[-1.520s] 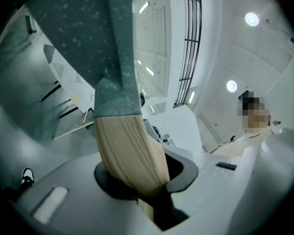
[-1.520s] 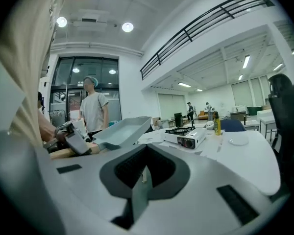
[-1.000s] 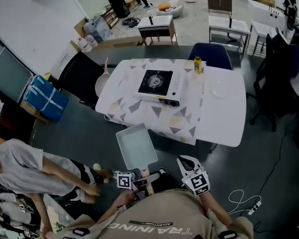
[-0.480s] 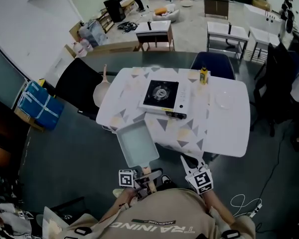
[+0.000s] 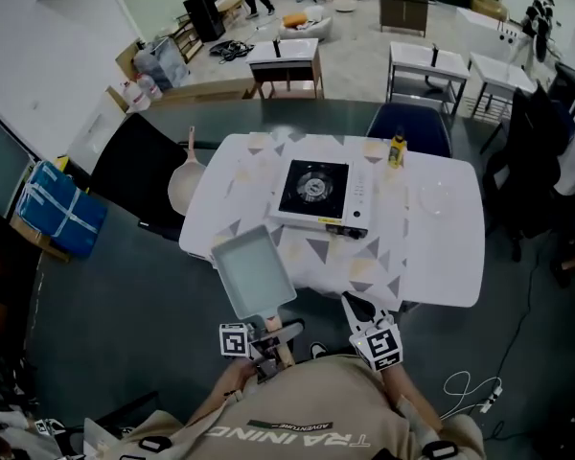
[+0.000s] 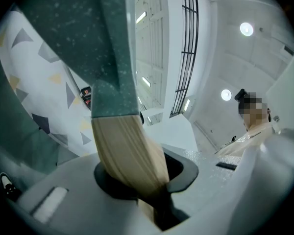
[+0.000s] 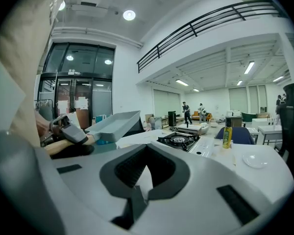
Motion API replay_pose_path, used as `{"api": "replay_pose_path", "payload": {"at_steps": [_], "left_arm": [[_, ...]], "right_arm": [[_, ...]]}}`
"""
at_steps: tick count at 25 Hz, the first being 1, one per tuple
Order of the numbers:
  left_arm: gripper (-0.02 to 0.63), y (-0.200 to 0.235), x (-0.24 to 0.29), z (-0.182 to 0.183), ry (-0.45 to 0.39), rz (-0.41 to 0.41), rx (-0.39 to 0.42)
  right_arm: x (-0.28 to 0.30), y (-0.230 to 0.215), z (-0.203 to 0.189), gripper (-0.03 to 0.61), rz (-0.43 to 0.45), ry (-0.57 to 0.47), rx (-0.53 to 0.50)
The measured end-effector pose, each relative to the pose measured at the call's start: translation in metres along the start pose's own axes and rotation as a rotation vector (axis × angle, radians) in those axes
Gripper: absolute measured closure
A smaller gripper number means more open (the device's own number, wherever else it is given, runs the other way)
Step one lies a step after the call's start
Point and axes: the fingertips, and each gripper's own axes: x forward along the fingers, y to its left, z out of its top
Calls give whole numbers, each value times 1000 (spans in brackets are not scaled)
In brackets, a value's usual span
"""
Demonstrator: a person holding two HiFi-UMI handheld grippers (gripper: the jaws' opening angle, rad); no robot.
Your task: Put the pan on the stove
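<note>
The pan (image 5: pixel 252 274) is a rectangular grey-green one with a wooden handle (image 5: pixel 279 345). It is held in the air over the near left corner of the table, tilted up. My left gripper (image 5: pixel 265 338) is shut on that handle; the left gripper view shows the handle (image 6: pixel 130 151) wedged between the jaws under the pan's underside (image 6: pixel 73 33). The stove (image 5: pixel 316 192), a white single-burner one, sits mid-table. My right gripper (image 5: pixel 357 310) hangs shut and empty just short of the table's near edge. In the right gripper view the pan (image 7: pixel 115 124) is at the left and the stove (image 7: pixel 179 140) ahead.
The white table (image 5: pixel 441 257) has a patterned cloth. A yellow bottle (image 5: pixel 396 149) and a clear plate (image 5: pixel 436 196) stand to the right of the stove. A round wooden board (image 5: pixel 184 182) juts off the left edge. A black chair (image 5: pixel 134 166) and a blue chair (image 5: pixel 407 123) flank the table.
I have come closer to the table, carrying the pan forward until it overlaps the near left corner. A person at the lower left has dropped out of view.
</note>
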Motion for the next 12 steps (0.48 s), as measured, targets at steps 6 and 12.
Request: {"api": "replay_pose_path", "payload": {"at_steps": [6, 12], "left_arm": [[531, 15, -5, 18, -4, 4, -21], [525, 33, 4, 31, 22, 14, -78]], "right_arm": [[22, -20, 13, 575, -27, 19, 5], [52, -35, 5, 575, -9, 42, 41]]}}
